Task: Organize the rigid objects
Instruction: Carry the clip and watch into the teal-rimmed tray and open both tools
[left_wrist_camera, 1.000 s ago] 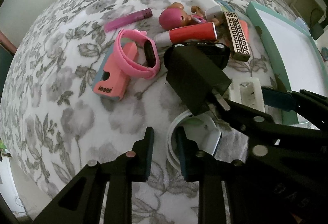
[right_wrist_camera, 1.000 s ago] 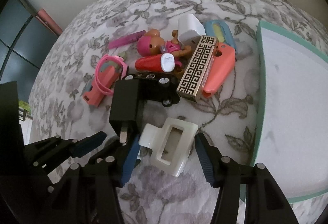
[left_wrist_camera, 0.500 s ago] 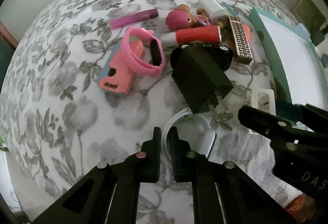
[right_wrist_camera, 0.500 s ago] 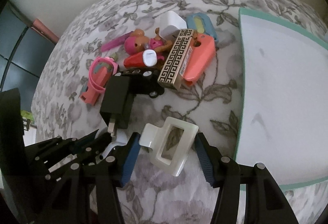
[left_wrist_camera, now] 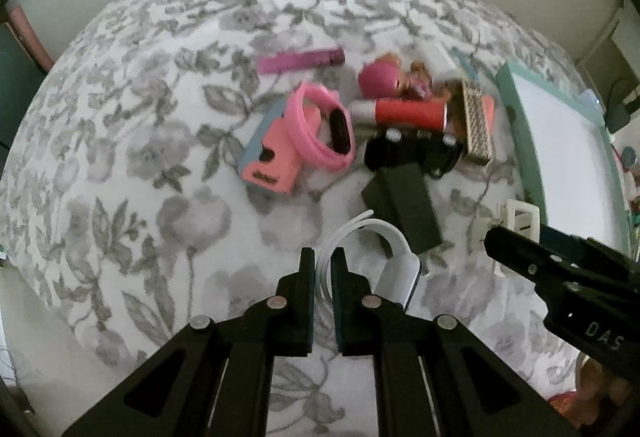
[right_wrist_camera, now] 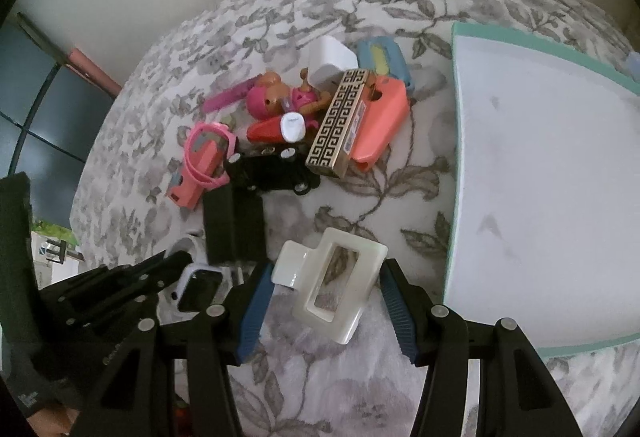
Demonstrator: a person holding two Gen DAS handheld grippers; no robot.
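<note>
My left gripper [left_wrist_camera: 323, 273] is shut on the strap of a white smartwatch [left_wrist_camera: 400, 271], lifted just above the flowered cloth. The right wrist view shows that watch [right_wrist_camera: 200, 283] beside the left gripper's black fingers [right_wrist_camera: 132, 277]. My right gripper [right_wrist_camera: 327, 271] is shut on a cream hair claw clip [right_wrist_camera: 332, 289], held across its width. That clip [left_wrist_camera: 520, 215] shows at the right of the left wrist view. A black charger [left_wrist_camera: 404, 205] lies just beyond the watch. Behind it is a pile with a black toy car [right_wrist_camera: 276, 173], a pink wristband [left_wrist_camera: 320, 133] and a gold patterned box [right_wrist_camera: 336, 129].
A white tray with a teal rim [right_wrist_camera: 520, 33] lies to the right of the pile. The pile also holds a pink-headed doll [right_wrist_camera: 272, 99], a red tube [left_wrist_camera: 404, 113], a purple tube [left_wrist_camera: 300, 61], a coral case [right_wrist_camera: 380, 129] and a white plug cube [right_wrist_camera: 332, 59]. A wall runs behind.
The left jaws closed onto the white watch strap and rose with it, so the pile looks farther off. The right gripper kept the clip and shifted a little.
</note>
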